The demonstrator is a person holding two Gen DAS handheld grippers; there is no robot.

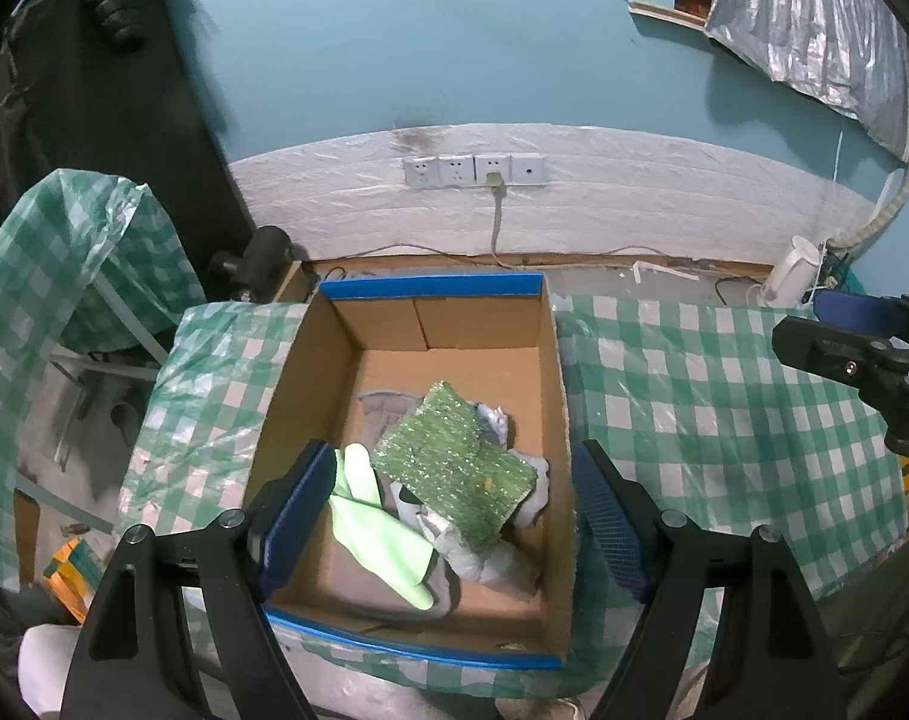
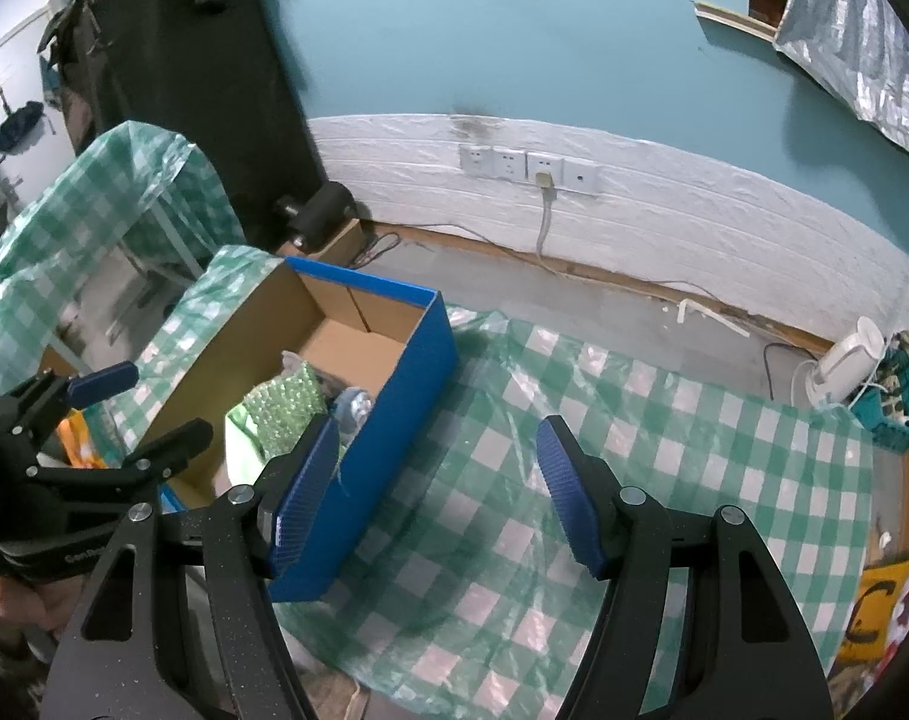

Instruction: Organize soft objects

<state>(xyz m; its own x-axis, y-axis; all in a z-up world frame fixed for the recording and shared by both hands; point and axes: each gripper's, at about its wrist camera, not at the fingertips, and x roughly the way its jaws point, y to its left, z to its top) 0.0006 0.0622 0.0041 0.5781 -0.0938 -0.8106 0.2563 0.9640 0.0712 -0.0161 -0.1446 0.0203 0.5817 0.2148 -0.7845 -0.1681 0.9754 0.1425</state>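
A blue cardboard box (image 1: 559,372) stands on a green-checked tablecloth (image 1: 694,396). Inside lie a sparkly green scouring pad (image 1: 454,456), a light green glove (image 1: 382,534) and grey-white cloths (image 1: 484,552). My left gripper (image 1: 448,516) is open and empty, hovering over the box's near end, its jaws spanning the pile. My right gripper (image 2: 436,492) is open and empty, just right of the box (image 2: 394,420), above the cloth (image 2: 634,450). The pad (image 2: 286,402) shows over the box wall. The left gripper (image 2: 130,414) appears at the left edge there.
A white wall strip with sockets (image 1: 472,171) and a plugged cable runs behind. A white appliance (image 2: 844,360) and cables sit at the far right. A second checked cover (image 1: 64,252) drapes over furniture at left. A black tripod (image 1: 262,264) stands behind the box.
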